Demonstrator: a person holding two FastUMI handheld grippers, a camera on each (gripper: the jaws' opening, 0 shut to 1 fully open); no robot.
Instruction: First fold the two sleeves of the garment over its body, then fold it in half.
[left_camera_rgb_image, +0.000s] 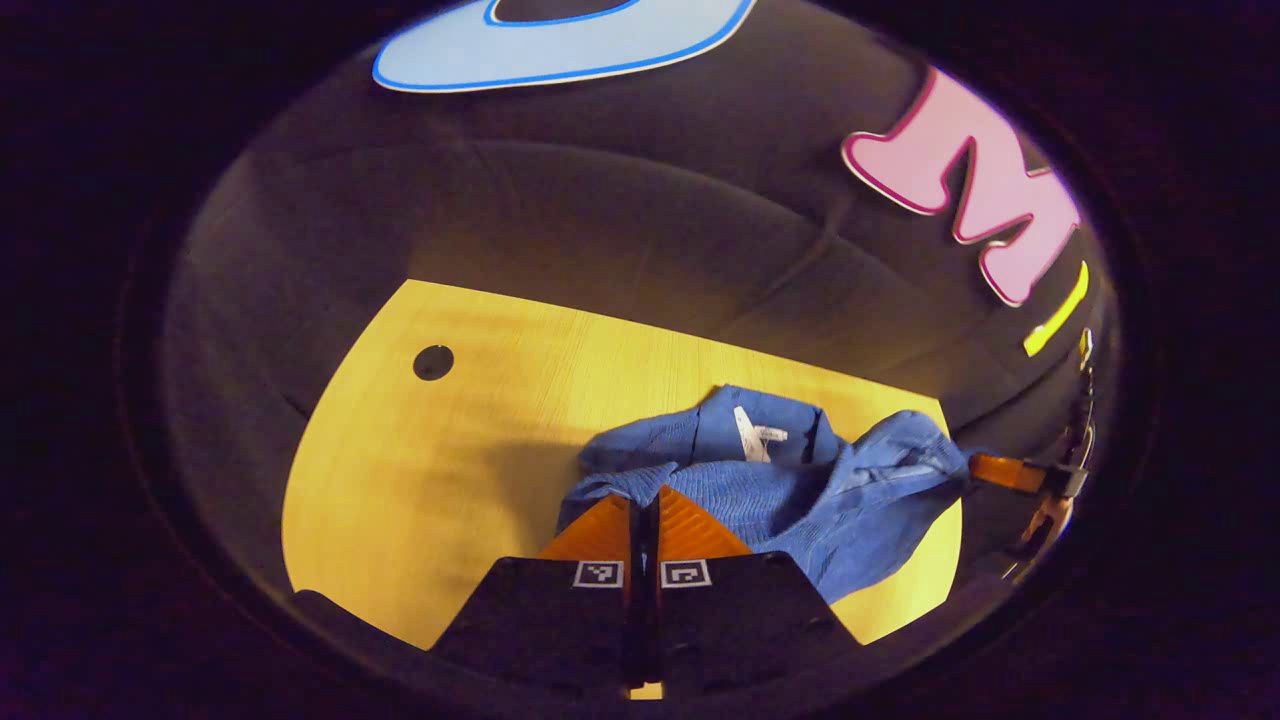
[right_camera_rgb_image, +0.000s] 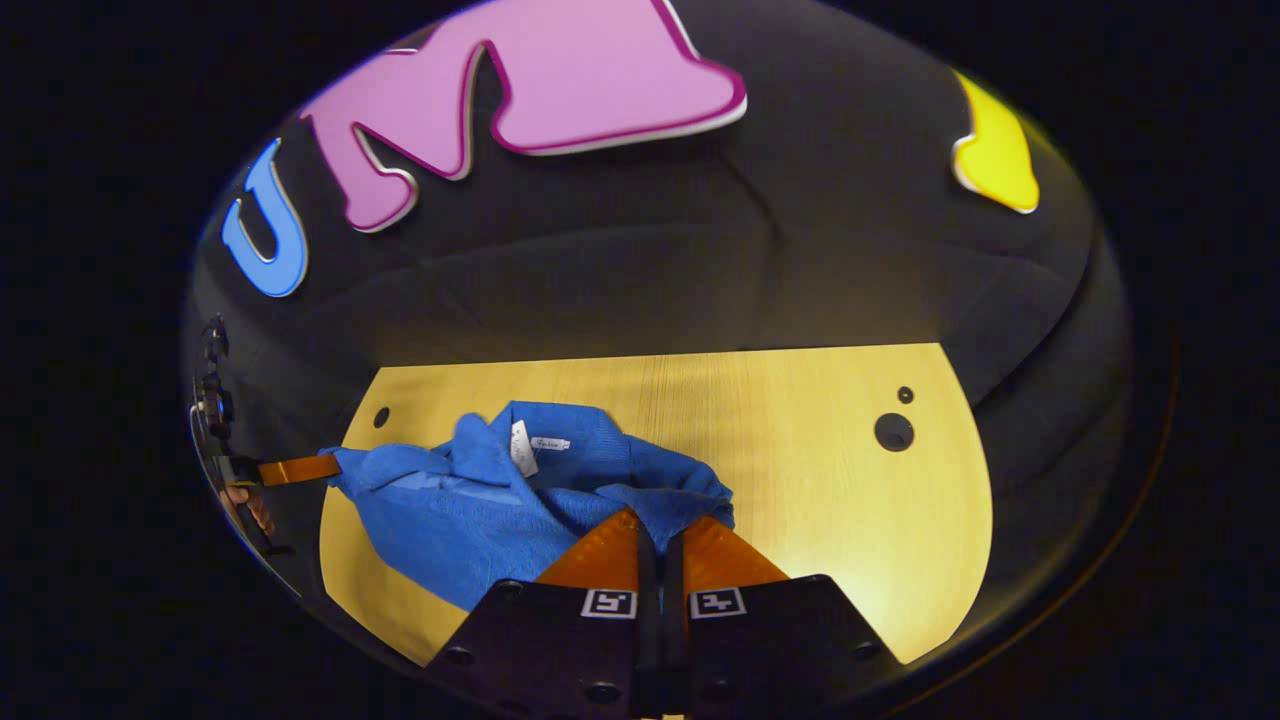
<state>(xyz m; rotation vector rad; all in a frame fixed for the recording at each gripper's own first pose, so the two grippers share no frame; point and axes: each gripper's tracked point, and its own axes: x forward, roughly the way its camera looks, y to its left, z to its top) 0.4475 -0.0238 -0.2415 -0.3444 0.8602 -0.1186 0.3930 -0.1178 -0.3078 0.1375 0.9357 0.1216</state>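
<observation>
Judging by the bunched blue garment (left_camera_rgb_image: 800, 490), pinched at opposite edges by the closed left gripper (left_camera_rgb_image: 645, 510) and right gripper (right_camera_rgb_image: 660, 535) above the tabletop (right_camera_rgb_image: 820, 480), no neat fold is yet seen.

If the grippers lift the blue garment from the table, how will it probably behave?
The blue garment probably flops: it already lies bunched in soft folds. It looks knitted, so likely light and not slippery between the orange fingers. It may drag across the wooden table rather than slide cleanly.

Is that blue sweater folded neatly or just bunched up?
Bunched up: the blue sweater lies in a rumpled heap on the wooden table, its neck label showing.
</observation>
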